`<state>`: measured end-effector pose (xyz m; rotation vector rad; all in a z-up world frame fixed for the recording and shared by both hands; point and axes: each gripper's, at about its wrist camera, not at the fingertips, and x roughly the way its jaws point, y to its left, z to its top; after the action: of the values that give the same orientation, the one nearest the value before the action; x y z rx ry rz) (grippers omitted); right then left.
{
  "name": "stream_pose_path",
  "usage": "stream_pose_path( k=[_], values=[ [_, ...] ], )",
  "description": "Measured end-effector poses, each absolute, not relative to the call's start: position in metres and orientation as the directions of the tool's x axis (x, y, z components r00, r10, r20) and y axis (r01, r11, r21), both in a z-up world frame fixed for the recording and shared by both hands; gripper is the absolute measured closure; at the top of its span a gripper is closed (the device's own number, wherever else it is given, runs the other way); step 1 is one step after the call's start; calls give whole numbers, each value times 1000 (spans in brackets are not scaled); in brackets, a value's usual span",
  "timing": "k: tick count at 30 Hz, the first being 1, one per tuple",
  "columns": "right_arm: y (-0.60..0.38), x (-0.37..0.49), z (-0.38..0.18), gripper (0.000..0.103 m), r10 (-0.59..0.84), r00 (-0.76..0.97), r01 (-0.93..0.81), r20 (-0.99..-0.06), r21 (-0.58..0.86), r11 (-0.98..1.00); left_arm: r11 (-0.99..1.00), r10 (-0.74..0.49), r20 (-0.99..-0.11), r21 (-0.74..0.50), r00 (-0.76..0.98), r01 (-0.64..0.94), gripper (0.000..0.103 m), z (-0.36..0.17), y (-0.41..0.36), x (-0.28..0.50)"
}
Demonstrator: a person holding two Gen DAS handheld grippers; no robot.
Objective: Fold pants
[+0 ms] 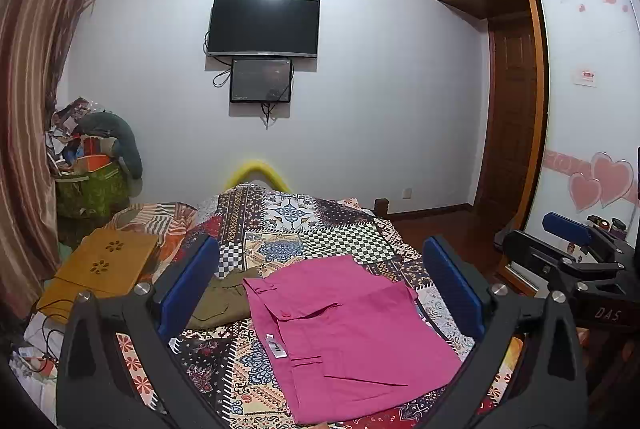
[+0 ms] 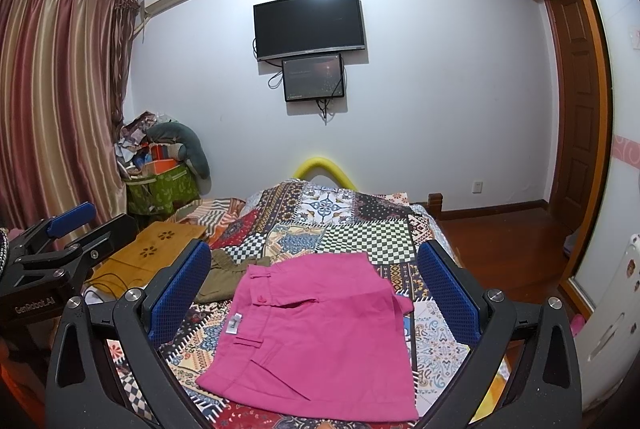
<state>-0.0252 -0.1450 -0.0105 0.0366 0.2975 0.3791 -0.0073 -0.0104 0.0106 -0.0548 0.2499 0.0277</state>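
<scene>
Pants [image 1: 344, 333] in bright pink lie folded into a compact, roughly square stack on the patchwork bedspread [image 1: 288, 229], near the front edge of the bed. The waistband, with its belt loops and a small white label [image 1: 276, 345], faces the left side, and a buttoned pocket flap shows on the top layer. In the right wrist view the same pink stack [image 2: 320, 341] sits centred between that tool's two blue pads, flat on the cover.

The left gripper [image 1: 320, 293] hovers above the stack with its jaws spread wide, nothing between them and no contact with the cloth. The right gripper [image 2: 316, 293] likewise hangs over the pants with its jaws wide apart and empty. Each tool shows in the other's view: the right one at the far right edge of the left wrist view, the left one at the far left edge of the right wrist view, both well clear of the fabric.

Just beyond the pants on the left, an olive-green garment [image 1: 224, 297] lies crumpled, its edge just beside the pink cloth. Further left a wooden lap tray [image 1: 104, 265] with flower-shaped cut-outs rests on the bed. A dark television [image 1: 264, 27] hangs on the far wall above a smaller screen [image 1: 261, 80].
</scene>
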Motion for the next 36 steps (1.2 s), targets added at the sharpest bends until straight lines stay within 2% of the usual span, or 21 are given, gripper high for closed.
stream_pose_path(
  k=[29, 36],
  values=[
    [-144, -24, -11, 0, 371, 885, -359, -283, 94, 928, 998, 26, -248, -41, 968, -37, 0, 7, -11, -7],
    [-143, -18, -16, 0, 367, 882, -354, -296, 98, 930, 999, 14, -271, -47, 962, -27, 0, 3, -8, 4]
  ],
)
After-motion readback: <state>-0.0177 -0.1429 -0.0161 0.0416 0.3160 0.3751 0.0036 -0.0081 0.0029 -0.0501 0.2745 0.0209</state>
